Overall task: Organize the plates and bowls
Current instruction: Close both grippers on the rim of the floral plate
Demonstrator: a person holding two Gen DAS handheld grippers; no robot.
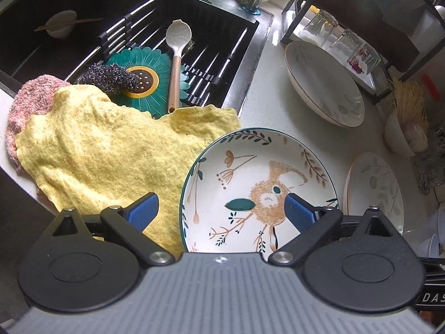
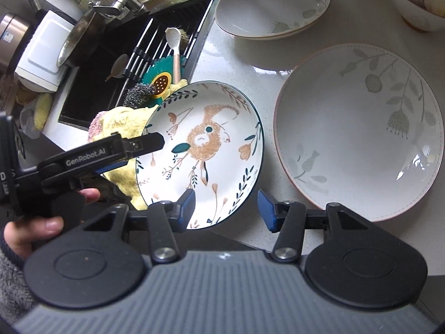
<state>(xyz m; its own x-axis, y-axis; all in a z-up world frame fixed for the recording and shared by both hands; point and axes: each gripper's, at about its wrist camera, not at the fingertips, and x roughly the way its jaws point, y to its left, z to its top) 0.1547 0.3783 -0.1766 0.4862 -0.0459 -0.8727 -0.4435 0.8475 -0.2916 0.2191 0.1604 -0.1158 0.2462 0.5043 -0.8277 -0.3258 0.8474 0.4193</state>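
Note:
A white plate with an orange bird and a dark green rim [image 1: 258,183] [image 2: 200,150] lies on the white counter, its left edge on a yellow cloth [image 1: 105,150]. My left gripper [image 1: 221,211] is open, one finger over the cloth and one over the plate; it also shows in the right wrist view [image 2: 144,144]. My right gripper [image 2: 226,207] is open and empty above the bird plate's near rim. A wide pale bowl with grey leaves [image 2: 358,130] [image 1: 374,189] sits right of the plate. A second pale bowl [image 1: 324,83] [image 2: 274,4] sits further back.
A black sink [image 1: 133,36] holds a rack, a green flower mat, a steel scourer [image 1: 111,79], a white spoon and a small bowl with chopsticks [image 1: 59,23]. Upturned glasses [image 1: 350,47] stand by a dark shelf frame. A bowl of food [image 2: 420,0] sits at the far right.

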